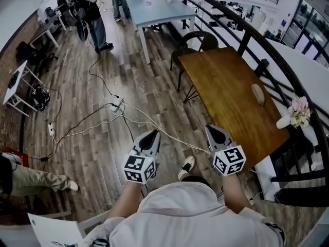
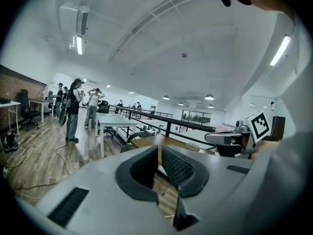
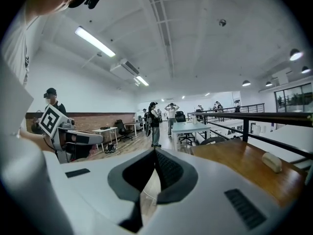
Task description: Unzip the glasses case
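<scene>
Head camera: steeply down from well above you onto left gripper [image 1: 150, 133], right gripper [image 1: 216, 130], floor [image 1: 103, 153] and counter [image 1: 221, 81]. Gripper cameras: each close behind its own jaws, facing roughly level across the room. All three views share the counter.

R gripper [image 3: 155, 153]: jaws together, nothing btwn, just left of wooden table [image 3: 234, 163]. Beige glasses case [image 3: 271, 161] lies on table's right part. L gripper [image 3: 68, 137] sits well left of table.
</scene>
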Available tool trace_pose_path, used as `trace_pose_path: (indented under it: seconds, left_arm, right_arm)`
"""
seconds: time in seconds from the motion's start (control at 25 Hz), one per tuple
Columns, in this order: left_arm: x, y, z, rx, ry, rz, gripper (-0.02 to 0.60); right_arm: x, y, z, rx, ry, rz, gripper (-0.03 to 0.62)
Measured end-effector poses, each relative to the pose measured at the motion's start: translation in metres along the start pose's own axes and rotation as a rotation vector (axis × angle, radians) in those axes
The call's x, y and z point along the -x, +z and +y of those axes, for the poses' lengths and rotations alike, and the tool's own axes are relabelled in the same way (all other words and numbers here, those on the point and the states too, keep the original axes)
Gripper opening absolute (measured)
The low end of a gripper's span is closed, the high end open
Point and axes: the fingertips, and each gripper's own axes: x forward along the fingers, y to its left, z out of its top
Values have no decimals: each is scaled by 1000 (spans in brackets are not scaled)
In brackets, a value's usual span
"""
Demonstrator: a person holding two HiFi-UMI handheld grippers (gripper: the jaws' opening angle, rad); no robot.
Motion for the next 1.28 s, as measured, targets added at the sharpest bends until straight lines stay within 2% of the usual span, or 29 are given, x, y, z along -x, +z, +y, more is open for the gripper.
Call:
trace_pose_path:
  seconds: [0.24,0.48,0.76,0.88,1.0,1.16,1.28]
  left_arm:
    - [-75,34,18,1,-11,4,32]
    - [-195,39,8,15,-30,17,32]
    - [-300,55,-12,-10,-111,38,32]
    - [-333,52,-28,-29,-174,77,32]
    - [-369,57,-49,-58,-263,96,32]
    - [-420,65,-88,-109,-418,108,32]
    - [-458,64,-109,-131,-532,133,32]
  right_arm:
    - [-44,15,-58,-14,-6,29,52]
    - [-82,25,-171,-15,-31,20,52]
    - [-104,29,-269,-47,-108,7,52]
    - [-88,27,-296,-70,-171,-21,52]
    - [-68,16,-329,-110,-279,-14,52]
    - [-36,1,-380,-194,-453,-20,52]
    - [-21,-2,-406,-218,-569,-25,51]
